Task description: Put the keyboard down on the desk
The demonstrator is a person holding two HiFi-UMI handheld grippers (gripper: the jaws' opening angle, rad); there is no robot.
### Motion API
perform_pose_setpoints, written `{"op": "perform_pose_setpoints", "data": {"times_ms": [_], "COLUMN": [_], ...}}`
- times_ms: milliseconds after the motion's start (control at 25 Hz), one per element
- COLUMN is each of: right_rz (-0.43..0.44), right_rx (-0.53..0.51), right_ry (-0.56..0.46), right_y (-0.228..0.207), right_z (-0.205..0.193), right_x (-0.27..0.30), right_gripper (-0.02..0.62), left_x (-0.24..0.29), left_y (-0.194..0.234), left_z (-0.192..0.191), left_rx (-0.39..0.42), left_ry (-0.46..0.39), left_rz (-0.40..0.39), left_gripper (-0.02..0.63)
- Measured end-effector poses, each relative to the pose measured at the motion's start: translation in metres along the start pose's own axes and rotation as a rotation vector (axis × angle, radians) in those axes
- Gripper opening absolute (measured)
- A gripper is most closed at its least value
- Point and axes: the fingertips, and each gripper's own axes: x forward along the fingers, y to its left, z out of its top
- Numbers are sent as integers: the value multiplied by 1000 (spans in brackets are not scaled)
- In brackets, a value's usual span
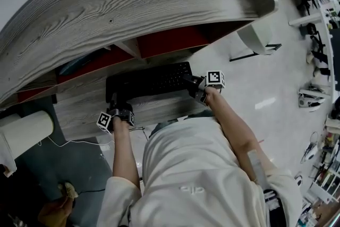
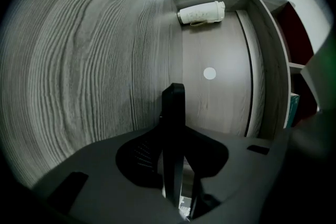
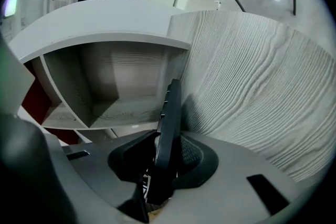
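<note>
In the head view, a black keyboard (image 1: 149, 81) sits low over the grey wood-grain board (image 1: 79, 117) under the curved desk top (image 1: 133, 2). I cannot tell whether it touches the board. My left gripper (image 1: 118, 105) holds its left end and my right gripper (image 1: 192, 84) its right end. In the left gripper view the keyboard (image 2: 173, 113) runs edge-on between the jaws of the left gripper (image 2: 174, 165), which close on it. The right gripper view shows the keyboard (image 3: 170, 113) likewise clamped in the right gripper (image 3: 165, 165).
Red panels (image 1: 170, 40) and shelf compartments (image 3: 110, 86) lie behind the keyboard. A white roll (image 1: 26, 133) stands at the left, with a white cable (image 1: 69, 142) trailing off the board's front edge. A chair base (image 1: 260, 42) stands on the floor to the right.
</note>
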Motion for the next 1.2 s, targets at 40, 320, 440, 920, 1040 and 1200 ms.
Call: {"op": "perform_pose_setpoints", "data": {"times_ms": [40, 320, 440, 920, 1040, 1200], "right_rz": [-4, -44, -48, -99, -101, -120], "right_rx": [5, 38, 45, 41, 29, 1], "right_ry": [-12, -55, -55, -64, -63, -58], "right_y": [-1, -5, -1, -5, -5, -6], "right_z": [2, 6, 4, 12, 15, 18], "right_x": [1, 7, 12, 23, 25, 25], "right_gripper": [113, 109, 109, 118, 121, 127], "left_x": [1, -6, -11, 10, 14, 18], "left_y": [2, 9, 10, 3, 5, 10], "left_z": [1, -6, -34, -138, -141, -142], "left_rx": [5, 39, 59, 93, 96, 60], "left_ry": [3, 26, 99, 293, 268, 250], "left_rz": [9, 18, 12, -11, 7, 4], "left_gripper": [110, 123, 140, 135, 109, 103]}}
